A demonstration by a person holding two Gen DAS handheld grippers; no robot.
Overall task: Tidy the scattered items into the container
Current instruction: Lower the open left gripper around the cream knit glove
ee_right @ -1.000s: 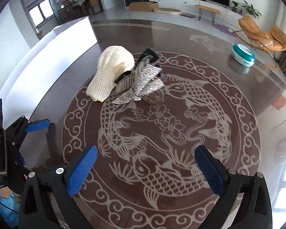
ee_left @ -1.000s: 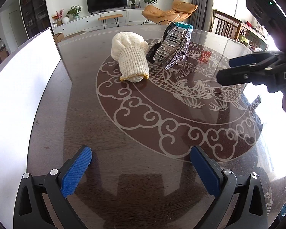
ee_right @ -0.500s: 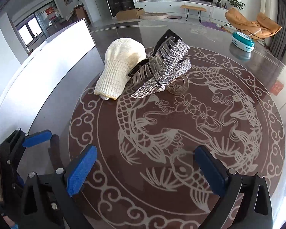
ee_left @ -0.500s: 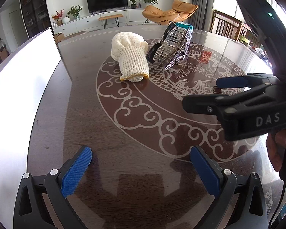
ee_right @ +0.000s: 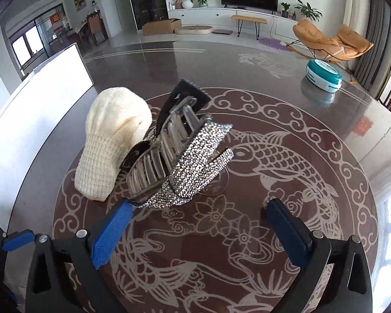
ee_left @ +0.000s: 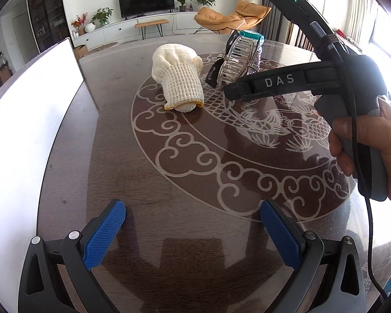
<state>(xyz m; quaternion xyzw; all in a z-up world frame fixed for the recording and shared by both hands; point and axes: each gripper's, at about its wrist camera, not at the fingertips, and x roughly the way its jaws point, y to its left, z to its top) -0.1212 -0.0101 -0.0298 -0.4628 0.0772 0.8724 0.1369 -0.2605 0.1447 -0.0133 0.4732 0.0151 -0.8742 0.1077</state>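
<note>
Up close, the right gripper (ee_right: 198,224) stands wide open with nothing between its blue pads, its left pad (ee_right: 112,232) just at the lower edge of the rhinestone hair claw (ee_right: 185,161), though contact cannot be judged. Only this right wrist view shows the claw's sparkling side and metal teeth in full, with the cream knitted glove (ee_right: 112,143) leaning against it on its left and a teal round box (ee_right: 324,74) well apart, far across the table (ee_right: 325,135). The left wrist view shows the left gripper (ee_left: 193,237) open too, empty, hovering over bare patterned wood near the table's edge. From there the right gripper's body (ee_left: 286,83) crosses in front of the claw (ee_left: 238,60), hiding its lower part, and a hand (ee_left: 372,143) grips the handle. The white container (ee_left: 26,120) lies along the table's left side, its inside washed out.
</note>
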